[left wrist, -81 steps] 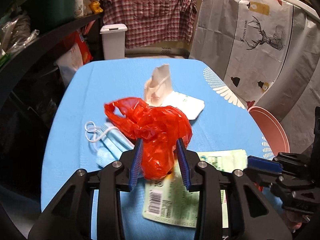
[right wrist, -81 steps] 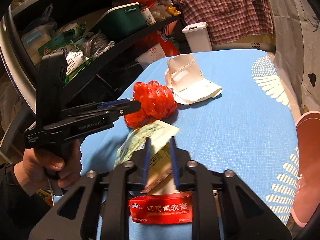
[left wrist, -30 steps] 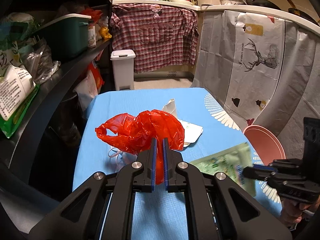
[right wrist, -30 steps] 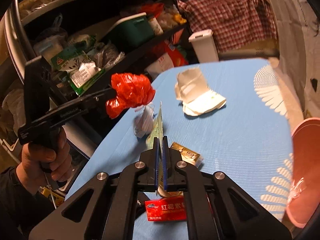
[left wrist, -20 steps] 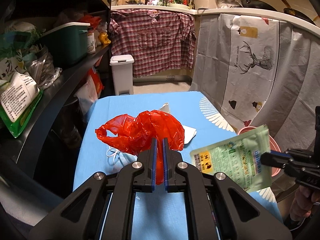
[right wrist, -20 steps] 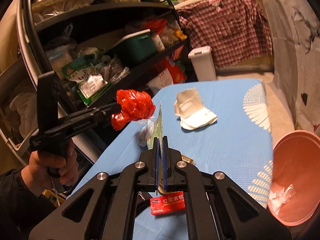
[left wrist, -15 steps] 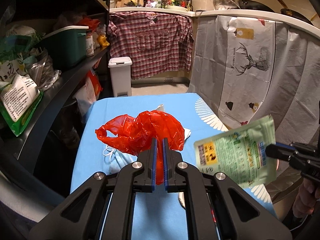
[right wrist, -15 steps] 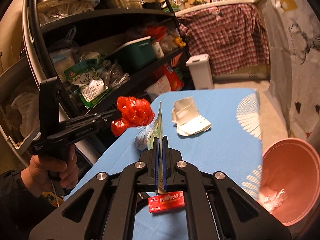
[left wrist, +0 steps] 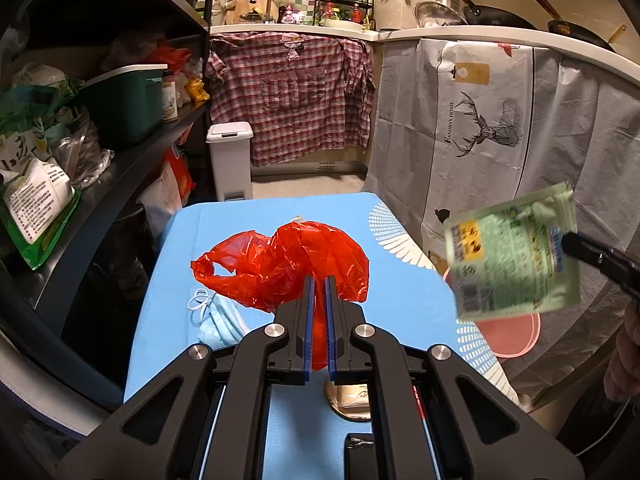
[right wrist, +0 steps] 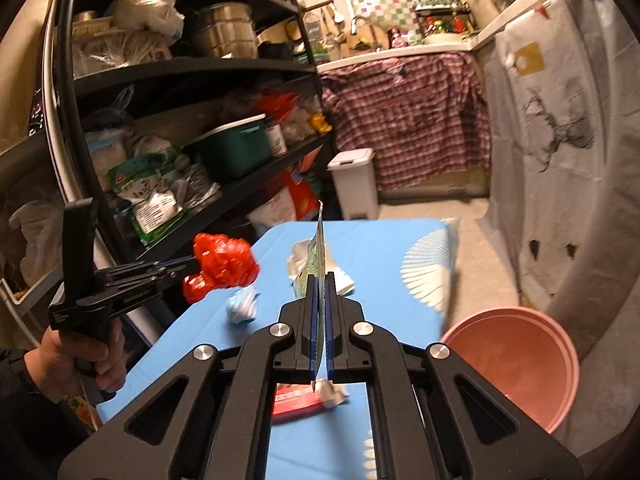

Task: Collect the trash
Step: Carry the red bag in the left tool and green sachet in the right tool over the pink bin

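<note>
Both grippers loaded and clear of the table (left wrist: 392, 280)

Left gripper (left wrist: 316, 300): jaws nearly together, clamped on the red plastic bag (left wrist: 288, 264). Only a narrow neck of film sits between the pads; the rest balloons out ahead, held above the blue cloth.

Right gripper (right wrist: 319, 300): jaws pinched onto the green sachet (right wrist: 316, 256), edge-on in its own view. From the left wrist view the sachet (left wrist: 512, 256) hangs flat out past the table's right edge, roughly above the pink bin (right wrist: 516, 360) (judged from overlap, depth is not certain).

Left on the table: blue face mask (left wrist: 218, 314), white crumpled paper (right wrist: 338, 276), red box (right wrist: 298, 398), a small foil packet (left wrist: 348, 398) just under the left gripper.

Risks:
- sachet held by 1 edge, so it can flutter on release and land on the floor beside the bin rim
- red bag is light and springy; a loose lobe may catch on the rim or the other gripper, or cling to the pads when they part
- the 2 grippers would converge on 1 bin mouth, so a clash is likely unless they take turns
- thin film could creep out of the pads mid-carry
</note>
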`<state>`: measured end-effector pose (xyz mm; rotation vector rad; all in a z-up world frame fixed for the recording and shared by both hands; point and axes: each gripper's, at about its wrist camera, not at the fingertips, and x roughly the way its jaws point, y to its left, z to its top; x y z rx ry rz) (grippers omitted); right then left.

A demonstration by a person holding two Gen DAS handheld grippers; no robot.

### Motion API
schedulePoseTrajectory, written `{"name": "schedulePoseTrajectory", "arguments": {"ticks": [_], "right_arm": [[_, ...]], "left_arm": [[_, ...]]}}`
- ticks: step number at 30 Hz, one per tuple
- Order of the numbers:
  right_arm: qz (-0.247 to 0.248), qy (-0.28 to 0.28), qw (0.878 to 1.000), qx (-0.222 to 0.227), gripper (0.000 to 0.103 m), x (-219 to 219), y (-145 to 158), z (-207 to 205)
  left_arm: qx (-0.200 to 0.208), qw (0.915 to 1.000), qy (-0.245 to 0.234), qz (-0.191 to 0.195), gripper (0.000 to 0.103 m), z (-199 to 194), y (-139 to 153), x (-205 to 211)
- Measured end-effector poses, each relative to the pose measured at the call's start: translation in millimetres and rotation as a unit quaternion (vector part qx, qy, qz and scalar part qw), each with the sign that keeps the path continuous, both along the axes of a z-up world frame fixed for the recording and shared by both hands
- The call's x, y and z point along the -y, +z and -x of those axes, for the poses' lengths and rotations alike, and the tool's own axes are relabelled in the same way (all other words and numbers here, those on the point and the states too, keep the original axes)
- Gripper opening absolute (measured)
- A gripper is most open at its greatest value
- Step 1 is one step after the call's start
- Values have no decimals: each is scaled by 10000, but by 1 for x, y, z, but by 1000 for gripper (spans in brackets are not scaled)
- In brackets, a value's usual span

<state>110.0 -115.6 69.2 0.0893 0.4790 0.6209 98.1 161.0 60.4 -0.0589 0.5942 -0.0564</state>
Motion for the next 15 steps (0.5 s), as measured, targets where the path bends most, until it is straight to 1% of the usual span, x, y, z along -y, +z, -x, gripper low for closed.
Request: {"name": "schedulePoseTrajectory", "arguments": {"ticks": [10,15], "right_arm": [[157,-597,9973,408,3,41,14,2],[225,-974,9935,550,3,62,11,-1]], "left_arm": [[50,9999,-148,-2,5,3,2,22],[7,9998,-215,-24,0,0,-1,33]]}}
